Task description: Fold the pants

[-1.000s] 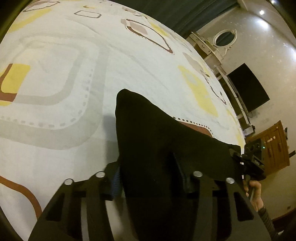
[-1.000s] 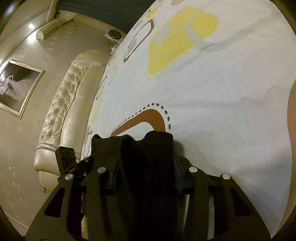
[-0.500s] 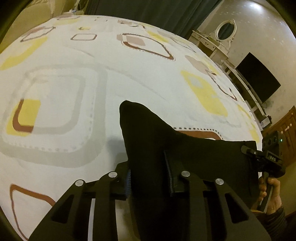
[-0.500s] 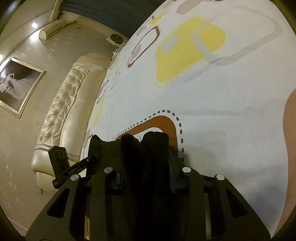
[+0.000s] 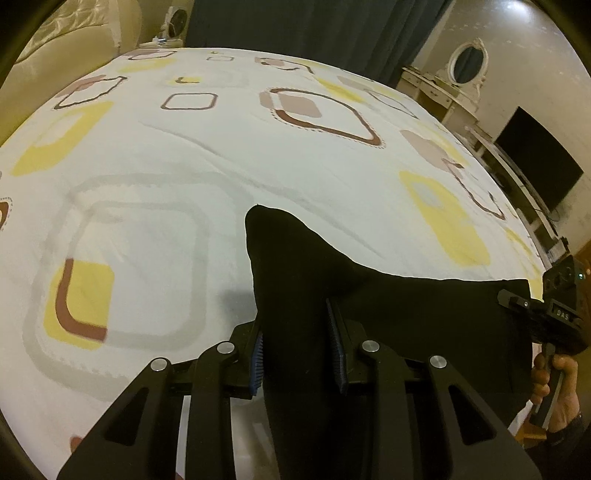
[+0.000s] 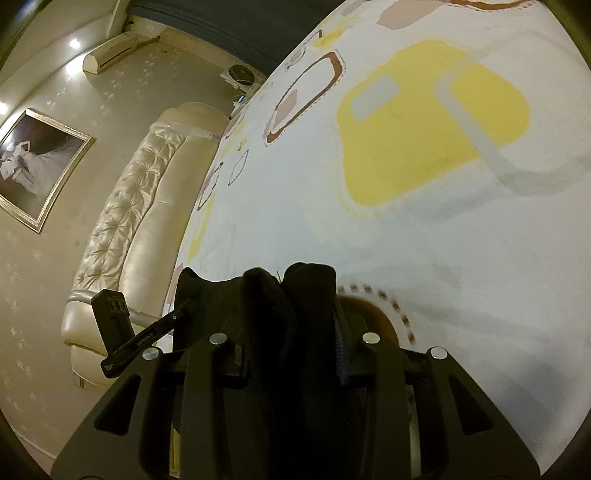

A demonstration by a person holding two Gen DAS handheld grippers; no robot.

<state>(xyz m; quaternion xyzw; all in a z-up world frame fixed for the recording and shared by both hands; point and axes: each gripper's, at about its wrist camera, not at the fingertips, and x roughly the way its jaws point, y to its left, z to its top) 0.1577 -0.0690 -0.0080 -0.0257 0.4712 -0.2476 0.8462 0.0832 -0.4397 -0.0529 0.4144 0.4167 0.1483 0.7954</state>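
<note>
- The left hand-held gripper (image 5: 298,345) is clamped on the black pants (image 5: 369,306); cloth fills the gap between its blue-padded fingers (image 5: 257,356) and rises past them to a rounded corner at about 12 o'clock.
- From that pinch the top edge of the pants runs out toward 3 o'clock, fairly straight, to the right hand-held gripper (image 5: 517,299), which holds the far end above the bed (image 5: 221,155).
- In the left wrist view a bare hand (image 5: 557,387) grips the handle of the right tool at 4 o'clock.
- The right hand-held gripper (image 6: 291,332) is likewise closed on the pants (image 6: 273,314), with bunched folds standing up between its fingers.
- In the right wrist view the left tool (image 6: 144,332) shows at 9 o'clock, with the pants stretched toward it.
- The pants hang between the two tools over the bedspread, which is white with yellow, brown and grey squares.
- A cream tufted headboard (image 6: 122,221) stands at 10 o'clock in the right wrist view, with a framed picture (image 6: 37,162) on the wall beside it.
- A dark curtain (image 5: 314,29) at 12 o'clock and a black screen (image 5: 535,155) at 2 o'clock show in the left wrist view.
</note>
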